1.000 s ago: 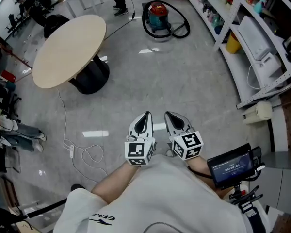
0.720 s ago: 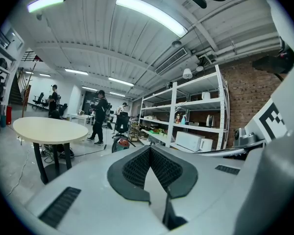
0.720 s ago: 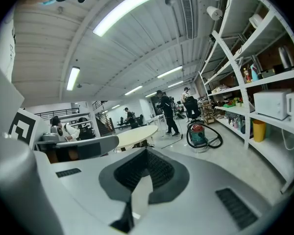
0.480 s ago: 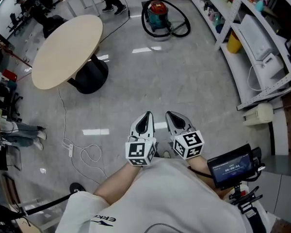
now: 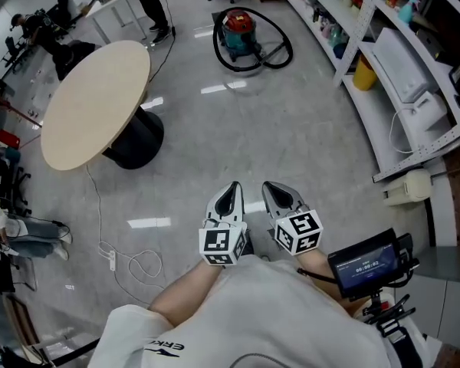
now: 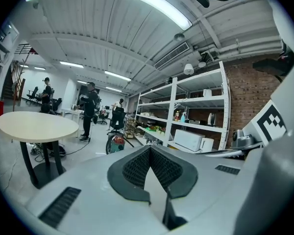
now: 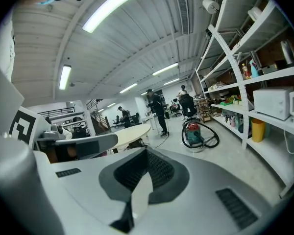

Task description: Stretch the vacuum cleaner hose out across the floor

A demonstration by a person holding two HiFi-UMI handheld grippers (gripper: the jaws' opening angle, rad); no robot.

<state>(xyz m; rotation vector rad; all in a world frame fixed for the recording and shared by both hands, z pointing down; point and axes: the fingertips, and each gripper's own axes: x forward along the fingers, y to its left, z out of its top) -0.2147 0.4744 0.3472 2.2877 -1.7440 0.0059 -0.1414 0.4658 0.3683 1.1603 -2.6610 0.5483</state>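
Both claws are shut with nothing between the jaws. The left gripper [image 5: 231, 192] and right gripper [image 5: 276, 192] sit side by side at lower centre of the head view, pointing up the frame. The red-and-teal canister vacuum cleaner [image 5: 238, 31] stands at top centre, well apart from them across the glossy grey floor [image 5: 291, 129]. Its black hose [image 5: 278, 57] lies looped round it. By my reading nothing is done yet: the approach, the grasp and the pull-out all remain.
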